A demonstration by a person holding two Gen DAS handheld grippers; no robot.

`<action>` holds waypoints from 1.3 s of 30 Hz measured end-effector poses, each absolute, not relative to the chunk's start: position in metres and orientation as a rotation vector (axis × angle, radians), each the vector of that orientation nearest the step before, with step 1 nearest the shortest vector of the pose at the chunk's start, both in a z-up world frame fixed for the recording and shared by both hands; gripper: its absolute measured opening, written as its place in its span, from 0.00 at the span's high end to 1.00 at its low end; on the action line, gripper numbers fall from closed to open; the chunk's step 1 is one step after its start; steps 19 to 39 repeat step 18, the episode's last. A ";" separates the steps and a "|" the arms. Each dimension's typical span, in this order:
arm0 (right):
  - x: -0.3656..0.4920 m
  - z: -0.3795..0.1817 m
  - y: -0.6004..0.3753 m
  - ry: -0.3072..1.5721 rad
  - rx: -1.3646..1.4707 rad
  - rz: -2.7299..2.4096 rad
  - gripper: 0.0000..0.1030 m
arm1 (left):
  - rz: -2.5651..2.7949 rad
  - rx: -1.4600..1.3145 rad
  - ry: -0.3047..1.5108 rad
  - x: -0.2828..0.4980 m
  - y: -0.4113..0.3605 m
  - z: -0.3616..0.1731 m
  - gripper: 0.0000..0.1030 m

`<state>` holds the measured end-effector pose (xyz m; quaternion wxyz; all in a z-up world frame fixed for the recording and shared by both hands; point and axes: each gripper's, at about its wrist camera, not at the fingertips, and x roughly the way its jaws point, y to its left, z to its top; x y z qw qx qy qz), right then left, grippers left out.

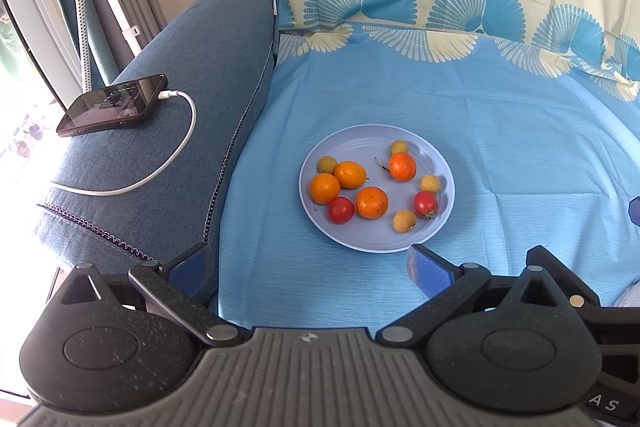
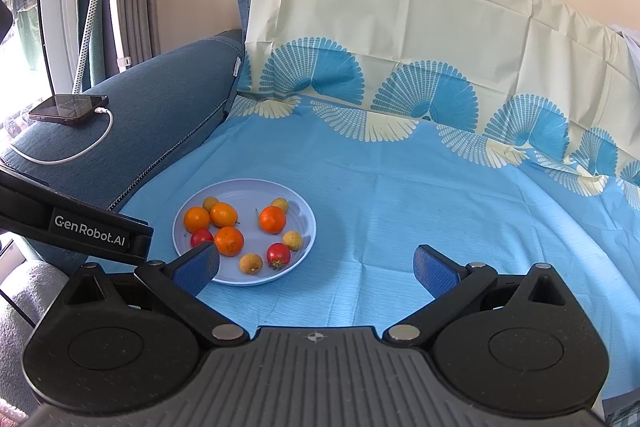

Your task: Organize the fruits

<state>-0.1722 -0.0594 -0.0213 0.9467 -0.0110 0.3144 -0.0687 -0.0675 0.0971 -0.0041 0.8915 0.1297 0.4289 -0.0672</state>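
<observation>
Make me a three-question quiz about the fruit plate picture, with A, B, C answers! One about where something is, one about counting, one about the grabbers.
1. Where is the phone?
A. on the plate
B. on the blue sofa arm
C. on the floor

2. How many red tomatoes lie on the plate?
A. two
B. five
C. none

3. How are the left gripper and right gripper?
A. both open, empty
B. both shut
C. one holds an orange

Answers: B, it rests on the sofa arm, cable plugged in; A, two red ones show; A, fingers spread wide, nothing between.
</observation>
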 end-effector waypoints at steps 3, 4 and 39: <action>-0.172 -0.022 -0.058 0.641 -0.023 -0.140 0.01 | -0.139 0.270 0.891 -0.067 0.097 -0.004 0.00; -0.172 -0.022 -0.058 0.641 -0.023 -0.139 0.01 | -0.140 0.270 0.891 -0.067 0.097 -0.004 0.00; -0.170 -0.023 -0.057 0.645 -0.022 -0.131 0.01 | -0.125 0.286 0.883 -0.069 0.098 -0.007 0.00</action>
